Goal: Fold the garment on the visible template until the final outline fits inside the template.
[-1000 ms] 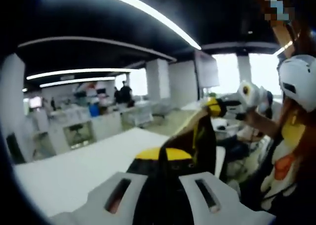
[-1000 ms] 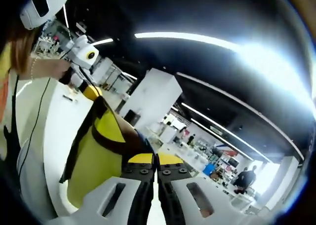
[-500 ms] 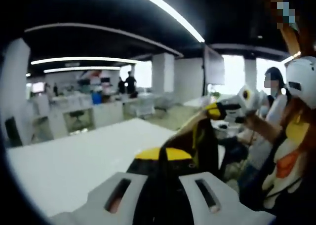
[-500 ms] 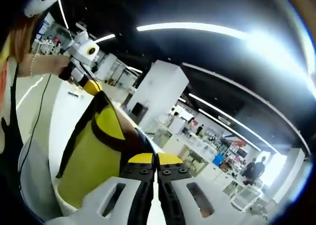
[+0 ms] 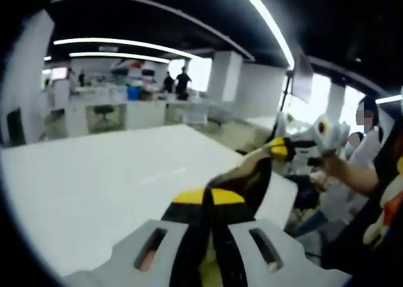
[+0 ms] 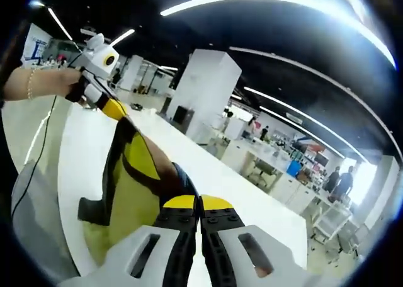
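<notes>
Aloft, both claws [image 5: 210, 202] [image 6: 200, 206] clamp the yellow-black garment [image 6: 135, 186] over the white table [image 5: 94, 192].

The black and yellow cloth garment [image 5: 252, 180] runs down behind the white left gripper [image 5: 208, 205], so its low end is hidden. In the right gripper view, the white right gripper [image 6: 199, 206] covers the cloth's near corner too. The far people [image 6: 338, 181] by the desks are tiny and blurry (just dark shapes). The white table [image 5: 94, 186] is cut off at the edge.
</notes>
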`<state>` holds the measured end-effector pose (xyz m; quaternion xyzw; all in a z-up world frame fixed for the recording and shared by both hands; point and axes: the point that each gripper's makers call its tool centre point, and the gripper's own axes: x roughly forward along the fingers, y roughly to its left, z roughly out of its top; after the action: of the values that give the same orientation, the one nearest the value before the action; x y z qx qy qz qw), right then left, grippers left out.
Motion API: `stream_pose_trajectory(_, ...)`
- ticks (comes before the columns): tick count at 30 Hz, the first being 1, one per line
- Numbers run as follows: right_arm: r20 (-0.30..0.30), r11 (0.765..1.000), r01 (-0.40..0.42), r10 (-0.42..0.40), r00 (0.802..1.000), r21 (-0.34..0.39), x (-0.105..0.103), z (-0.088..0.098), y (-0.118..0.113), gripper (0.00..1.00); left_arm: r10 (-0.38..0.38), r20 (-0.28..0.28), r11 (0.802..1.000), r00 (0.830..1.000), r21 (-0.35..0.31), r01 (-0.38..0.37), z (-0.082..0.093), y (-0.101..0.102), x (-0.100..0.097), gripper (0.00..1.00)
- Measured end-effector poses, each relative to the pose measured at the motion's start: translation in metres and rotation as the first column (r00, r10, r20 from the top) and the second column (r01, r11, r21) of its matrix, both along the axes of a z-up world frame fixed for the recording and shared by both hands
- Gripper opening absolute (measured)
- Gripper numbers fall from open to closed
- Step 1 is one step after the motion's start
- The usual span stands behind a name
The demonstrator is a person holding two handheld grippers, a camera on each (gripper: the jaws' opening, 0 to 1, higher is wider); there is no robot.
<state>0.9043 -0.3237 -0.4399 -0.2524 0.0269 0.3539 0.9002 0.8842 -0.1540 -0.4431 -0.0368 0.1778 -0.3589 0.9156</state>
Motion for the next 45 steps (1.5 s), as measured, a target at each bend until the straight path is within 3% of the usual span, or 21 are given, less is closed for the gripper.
stream_pose_trajectory(8, -0.05, 1.0, 0.016, -0.016, 0.999, -0.003, 0.047, -0.03, 0.004, 0.01, 0.029, -0.046, 0.999, 0.999, 0.018, -0.028, -0.027, 0.002, 0.042, 0.0)
stream_pose_trajectory(18, -0.13, 0.999, 0.006, -0.01, 0.991, -0.033, 0.1, -0.079, 0.015, 0.01, 0.063, -0.147, 0.998, 0.987, 0.027, -0.059, -0.082, 0.013, 0.091, 0.0)
stream_pose_trajectory(32, -0.202, 0.998, 0.017, -0.028, 0.979, -0.055, 0.153, -0.129, 0.013, 0.01, 0.07, -0.185, 0.997, 0.98, 0.056, -0.061, -0.122, 0.011, 0.147, 0.0)
stream_pose_trajectory(45, -0.319, 0.997, 0.057, -0.073, 0.945, -0.057, 0.206, -0.189, 0.01, 0.01, 0.104, -0.247, 0.994, 0.963, 0.059, -0.092, -0.176, 0.01, 0.197, 0.0)
